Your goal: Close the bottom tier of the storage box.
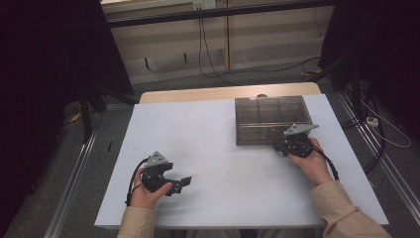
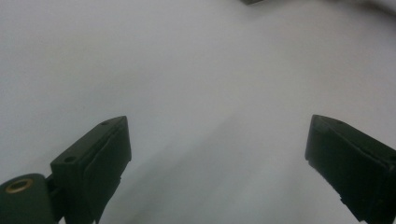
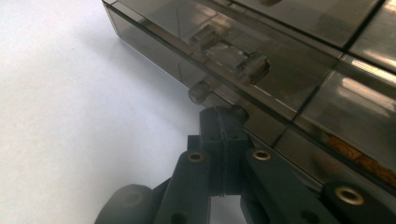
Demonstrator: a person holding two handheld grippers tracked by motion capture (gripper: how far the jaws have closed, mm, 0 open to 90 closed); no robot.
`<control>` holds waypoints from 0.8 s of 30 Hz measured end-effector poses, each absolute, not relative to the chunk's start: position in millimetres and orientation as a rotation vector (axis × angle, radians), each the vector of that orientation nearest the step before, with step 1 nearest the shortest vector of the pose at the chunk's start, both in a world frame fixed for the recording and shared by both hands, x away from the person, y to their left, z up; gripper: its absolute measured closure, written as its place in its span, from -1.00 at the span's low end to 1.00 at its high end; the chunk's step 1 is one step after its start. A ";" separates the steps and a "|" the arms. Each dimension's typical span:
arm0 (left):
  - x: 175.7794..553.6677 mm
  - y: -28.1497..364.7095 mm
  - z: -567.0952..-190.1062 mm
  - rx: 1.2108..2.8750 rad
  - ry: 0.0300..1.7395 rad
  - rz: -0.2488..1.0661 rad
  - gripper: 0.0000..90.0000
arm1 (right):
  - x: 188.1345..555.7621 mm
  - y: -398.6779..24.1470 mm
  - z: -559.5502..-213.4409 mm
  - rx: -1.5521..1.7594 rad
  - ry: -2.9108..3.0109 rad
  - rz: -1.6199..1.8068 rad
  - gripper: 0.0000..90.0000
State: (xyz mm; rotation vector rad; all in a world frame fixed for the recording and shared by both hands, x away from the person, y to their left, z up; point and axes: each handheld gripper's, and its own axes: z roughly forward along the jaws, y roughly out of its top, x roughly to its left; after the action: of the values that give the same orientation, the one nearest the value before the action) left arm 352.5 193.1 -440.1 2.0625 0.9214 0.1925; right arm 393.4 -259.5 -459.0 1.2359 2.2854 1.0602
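Observation:
A smoky, see-through compartment box (image 1: pixel 262 111) with its lid down lies on the right rear part of the white table (image 1: pixel 213 158). My right gripper (image 1: pixel 276 144) is shut at the box's front edge. In the right gripper view its tips (image 3: pixel 219 115) touch the front wall of the box (image 3: pixel 299 56), just below a clear latch (image 3: pixel 252 66). I cannot tell whether a thin tab is pinched between them. My left gripper (image 1: pixel 179 184) rests low over the table at the front left. Its jaws (image 2: pixel 219 135) stand wide open over bare white surface.
A strip of wooden tabletop (image 1: pixel 198 93) shows behind the white sheet. Black cables (image 1: pixel 208 59) run over the floor beyond the table. Dark curtains and stands flank both sides. A wide stretch of white surface lies between the two grippers.

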 end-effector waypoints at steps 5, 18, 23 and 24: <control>352.9 193.5 -439.9 2.061 0.922 0.192 -0.84 | 395.8 -259.9 -458.6 1.237 2.283 1.054 1.00; 352.5 193.9 -439.2 2.057 0.920 0.198 -0.84 | 398.7 -256.8 -457.2 1.247 2.261 1.081 1.00; 352.6 194.4 -439.0 2.055 0.921 0.197 -0.84 | 395.8 -261.7 -455.0 1.289 2.260 1.085 0.96; 352.6 194.3 -439.1 2.055 0.923 0.198 -0.84 | 395.2 -262.6 -454.5 1.291 2.263 1.092 0.92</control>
State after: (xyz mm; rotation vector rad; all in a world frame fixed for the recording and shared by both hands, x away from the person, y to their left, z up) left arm 352.6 194.3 -439.1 2.0553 0.9225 0.1977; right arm 395.2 -262.6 -454.5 1.2911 2.2629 1.0925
